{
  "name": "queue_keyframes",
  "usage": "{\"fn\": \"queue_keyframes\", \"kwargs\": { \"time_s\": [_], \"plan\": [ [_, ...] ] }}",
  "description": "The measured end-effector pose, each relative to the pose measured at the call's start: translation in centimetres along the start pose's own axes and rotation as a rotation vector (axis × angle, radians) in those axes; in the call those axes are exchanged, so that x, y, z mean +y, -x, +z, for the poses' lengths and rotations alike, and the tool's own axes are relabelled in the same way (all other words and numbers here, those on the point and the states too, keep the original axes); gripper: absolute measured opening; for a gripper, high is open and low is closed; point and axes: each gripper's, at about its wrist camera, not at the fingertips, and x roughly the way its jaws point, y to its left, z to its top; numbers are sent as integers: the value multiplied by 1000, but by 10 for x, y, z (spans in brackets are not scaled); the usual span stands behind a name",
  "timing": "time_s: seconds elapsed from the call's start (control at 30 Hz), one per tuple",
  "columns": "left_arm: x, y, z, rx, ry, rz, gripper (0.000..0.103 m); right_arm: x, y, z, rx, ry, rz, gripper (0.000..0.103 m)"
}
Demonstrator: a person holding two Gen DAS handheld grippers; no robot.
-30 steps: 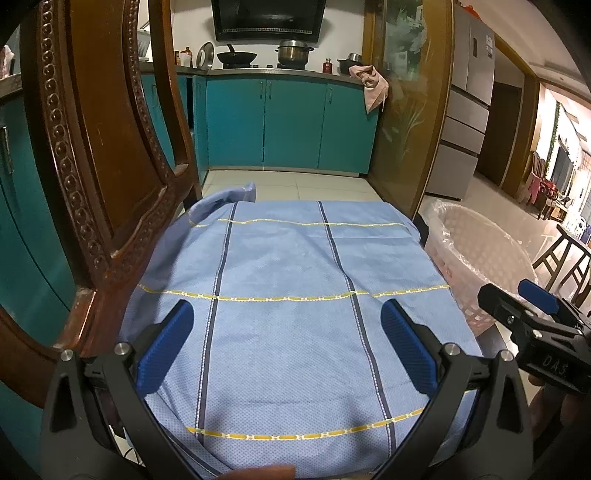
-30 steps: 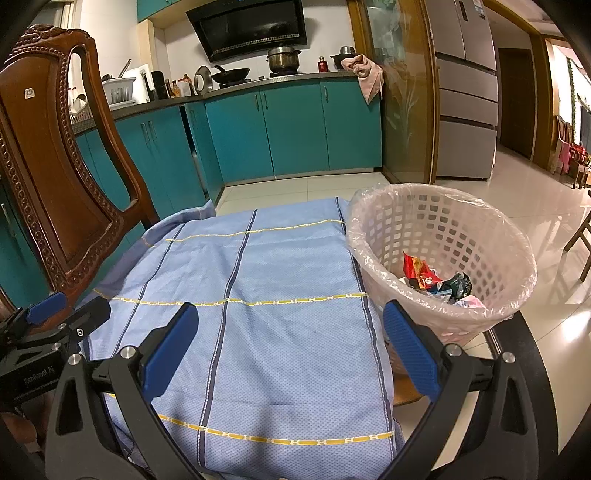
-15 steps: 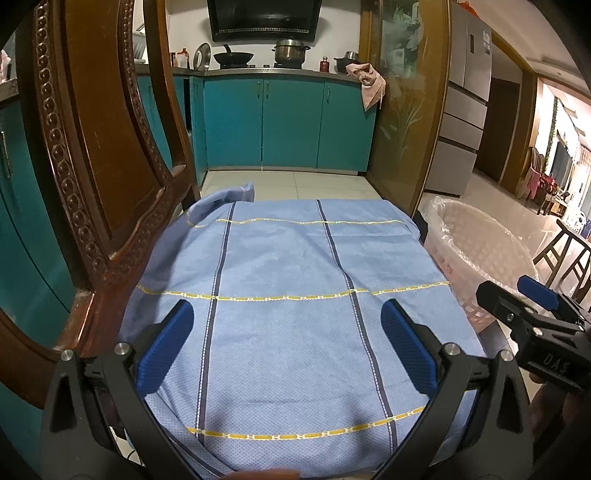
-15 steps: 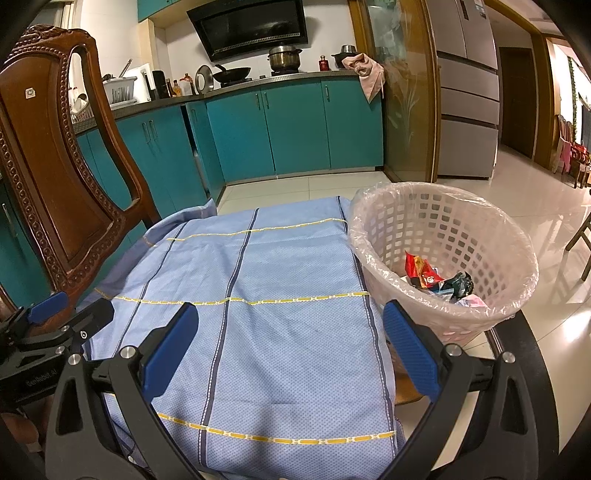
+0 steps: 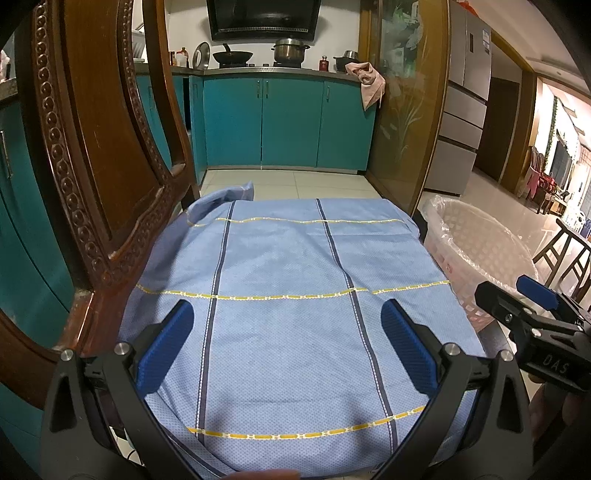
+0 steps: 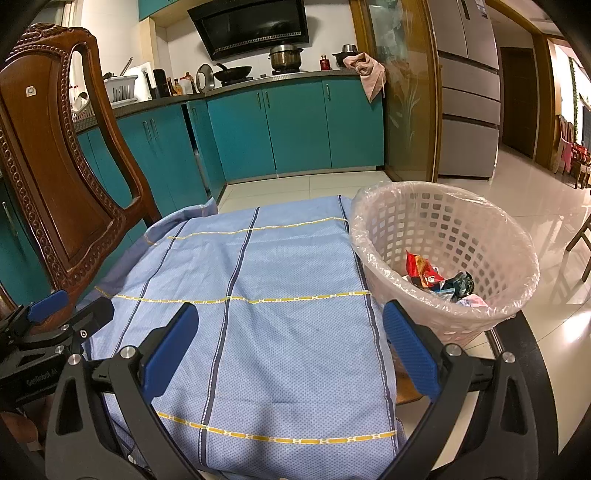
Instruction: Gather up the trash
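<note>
While spread, both claws (image 5: 284,343) (image 6: 288,339) hover level.

This is a home kitchen opening onto a living area, shown by the teal cabinets (image 6: 295,129), the range hood (image 6: 251,29) over a wok (image 6: 232,72) and pot (image 6: 284,57), the refrigerator (image 6: 465,88), and a carved wooden dining chair (image 6: 51,155).

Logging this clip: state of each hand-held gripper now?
Left hand-held gripper: open, holding nothing.
Right hand-held gripper: open, holding nothing.
</note>
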Motion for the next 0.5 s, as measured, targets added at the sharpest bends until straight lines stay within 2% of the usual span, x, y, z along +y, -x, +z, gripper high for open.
{"fn": "queue_keyframes", "kwargs": {
  "time_s": [0.5],
  "plan": [
    [-2, 0, -1, 2, -8, -2, 101, 1, 0, -1, 3, 2, 3, 98]
  ]
}}
